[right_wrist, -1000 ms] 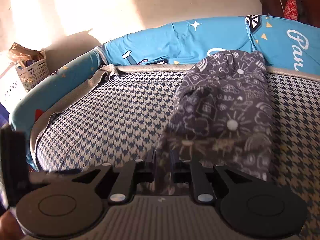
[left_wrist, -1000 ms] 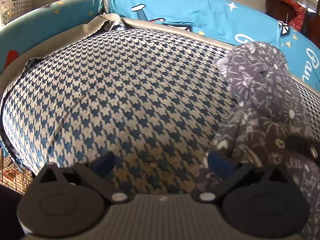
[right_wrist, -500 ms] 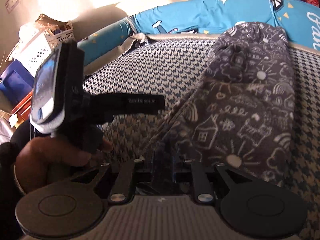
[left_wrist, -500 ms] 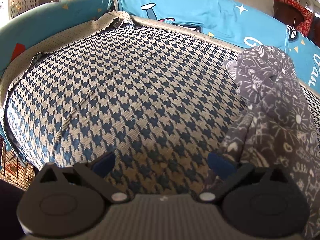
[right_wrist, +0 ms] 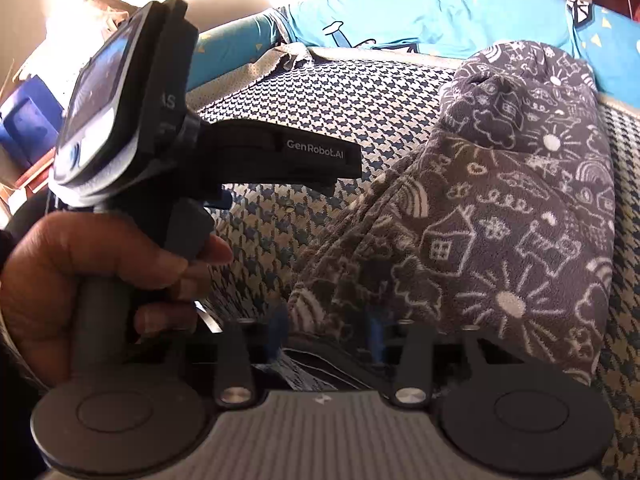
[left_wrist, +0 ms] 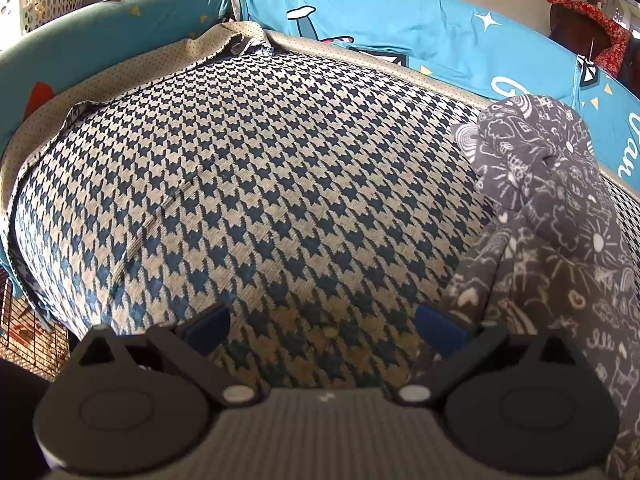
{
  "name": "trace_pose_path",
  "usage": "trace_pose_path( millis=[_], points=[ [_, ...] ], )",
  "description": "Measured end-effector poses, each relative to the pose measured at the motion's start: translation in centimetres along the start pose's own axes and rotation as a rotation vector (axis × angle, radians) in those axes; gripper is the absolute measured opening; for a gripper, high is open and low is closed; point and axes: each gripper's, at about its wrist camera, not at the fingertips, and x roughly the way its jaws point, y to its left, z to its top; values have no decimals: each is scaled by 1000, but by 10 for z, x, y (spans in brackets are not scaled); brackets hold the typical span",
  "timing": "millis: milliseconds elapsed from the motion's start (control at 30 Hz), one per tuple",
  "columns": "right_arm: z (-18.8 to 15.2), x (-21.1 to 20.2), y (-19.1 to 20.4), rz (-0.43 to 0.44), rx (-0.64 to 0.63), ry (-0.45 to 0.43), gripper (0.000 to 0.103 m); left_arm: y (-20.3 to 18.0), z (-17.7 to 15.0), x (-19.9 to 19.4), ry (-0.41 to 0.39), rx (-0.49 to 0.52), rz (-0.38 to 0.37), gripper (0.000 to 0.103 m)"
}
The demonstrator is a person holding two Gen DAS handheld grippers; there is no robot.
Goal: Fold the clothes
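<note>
On the houndstooth cushion (left_wrist: 256, 184), ringed by a blue bolster (left_wrist: 400, 36), a grey doodle-print garment (right_wrist: 500, 208) lies bunched, its near edge lifted into the right tool (right_wrist: 324, 334), whose blurred fingers look parted around the cloth; whether they pinch it I cannot tell. The left tool (left_wrist: 320, 326), in a hand (right_wrist: 92, 276), hangs open just beside the garment

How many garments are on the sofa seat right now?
1. A grey patterned garment lies on the right part of the houndstooth seat, bunched at its far end, its near edge between the right gripper's blurred fingers. Anything beneath it would be hidden.
</note>
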Motion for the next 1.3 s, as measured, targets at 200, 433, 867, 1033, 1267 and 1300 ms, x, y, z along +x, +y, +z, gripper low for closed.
trace_pose_path(
  millis=[200,433,867,1033,1267,1300],
  points=[
    [4,9,6,73,-1,29,17,1,2,-2,-25,9,19,103],
    [6,10,-11,153,92,51,32,-5,3,0,-27,35,32,103],
    [22,-60,-53,82,92,-85,51,-50,5,-9,-69,194,22,103],
    [35,-84,-86,41,139,-127,54,-76,8,-15,-76,251,-9,103],
    [51,-90,-139,-50,198,-154,55,-112,14,-16,-52,292,-85,103],
    [53,-90,-145,-56,204,-157,55,-117,15,-16,-48,298,-95,103]
  ],
)
